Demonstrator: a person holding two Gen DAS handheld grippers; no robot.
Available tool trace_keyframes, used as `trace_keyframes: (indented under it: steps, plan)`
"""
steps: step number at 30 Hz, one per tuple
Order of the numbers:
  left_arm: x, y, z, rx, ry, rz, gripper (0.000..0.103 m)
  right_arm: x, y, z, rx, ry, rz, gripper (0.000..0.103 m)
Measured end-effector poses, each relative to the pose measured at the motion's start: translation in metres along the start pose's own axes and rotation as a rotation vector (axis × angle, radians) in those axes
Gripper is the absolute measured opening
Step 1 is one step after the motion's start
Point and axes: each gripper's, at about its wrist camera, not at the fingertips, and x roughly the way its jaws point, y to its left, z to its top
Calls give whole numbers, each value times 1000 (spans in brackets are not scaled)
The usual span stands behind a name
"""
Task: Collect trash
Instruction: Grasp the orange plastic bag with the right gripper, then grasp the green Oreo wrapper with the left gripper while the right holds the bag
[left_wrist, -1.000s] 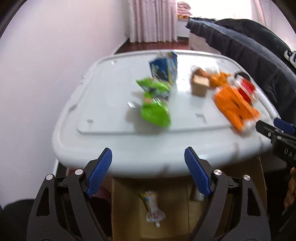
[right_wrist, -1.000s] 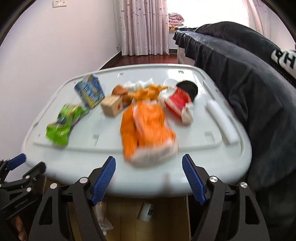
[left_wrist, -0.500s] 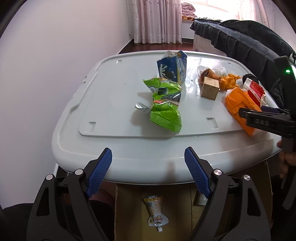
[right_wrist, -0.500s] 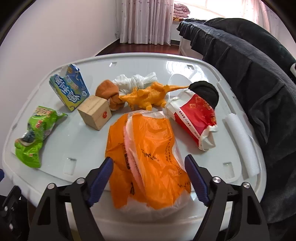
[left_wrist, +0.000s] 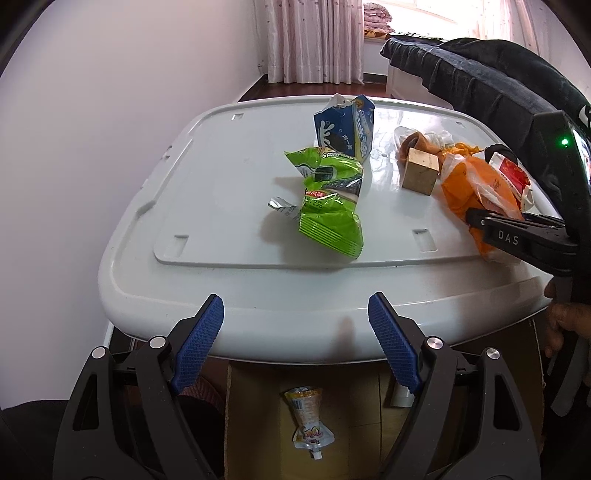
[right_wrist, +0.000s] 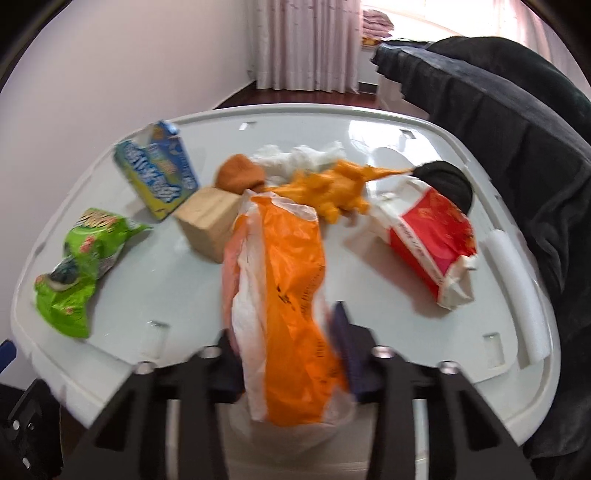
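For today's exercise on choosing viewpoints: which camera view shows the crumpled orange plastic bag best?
The right wrist view. There the crumpled orange plastic bag fills the centre, its whole length visible, between the right gripper's closing jaws. The left wrist view shows the bag only at the far right edge, small and partly hidden behind the right gripper.

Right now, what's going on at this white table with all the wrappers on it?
A person is clearing trash with two handheld grippers. The right gripper is closing its jaws on the orange plastic bag at the table's near edge. The left gripper hangs open and empty before the green snack bag.
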Motion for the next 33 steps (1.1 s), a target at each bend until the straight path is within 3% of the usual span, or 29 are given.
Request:
trace_keyframes:
  steps: [5, 11, 16, 20, 24, 33]
  plan:
    - [5, 1, -1, -3, 8, 9, 79, -4, 2, -4, 4, -14, 6, 19]
    - [9, 2, 0, -23, 8, -10, 79, -12, -4, -10, 44, -15, 28, 17]
    - [6, -2, 6, -22, -38, -33, 79, -22, -18, -13, 102, -9, 60, 17]
    - [7, -13, 19, -4, -80, -54, 79, -27, -22, -14, 115, -19, 78, 17]
    - [16, -23, 39, 31, -108, -25, 79, -32, -23, -13, 120, -34, 88, 17]
    - [65, -23, 79, 43, -40, 12, 79, -34, -24, -14, 122, -38, 99, 17]
